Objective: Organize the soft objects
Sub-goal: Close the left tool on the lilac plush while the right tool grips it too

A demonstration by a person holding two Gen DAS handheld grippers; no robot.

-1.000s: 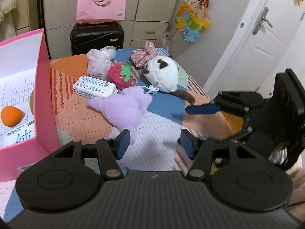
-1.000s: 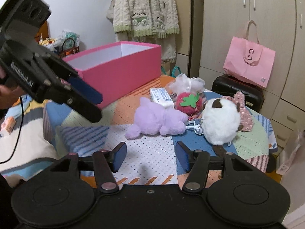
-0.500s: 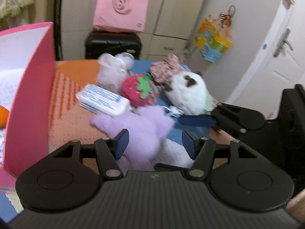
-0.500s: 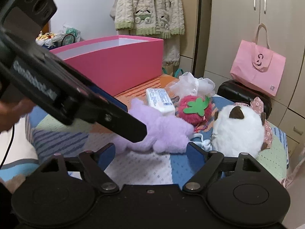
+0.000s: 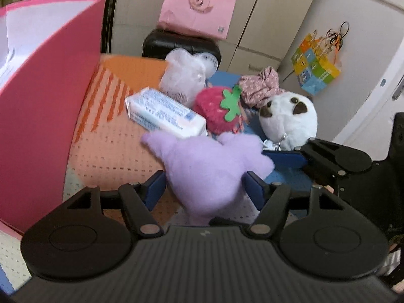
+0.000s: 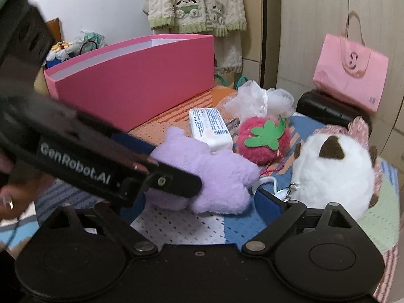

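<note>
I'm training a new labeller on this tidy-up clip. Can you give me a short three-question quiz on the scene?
1. True or false: the purple plush lies between the left claw's fingers.
2. What lies right beside the strawberry plush: A) an orange ball, B) the white packet, C) a shoe?
3. Fill in: the pink box stands on the bed, and its top is ____.

Key: 1 true; its jaws are opening, with the plush between them. 2 B. 3 open.
</note>
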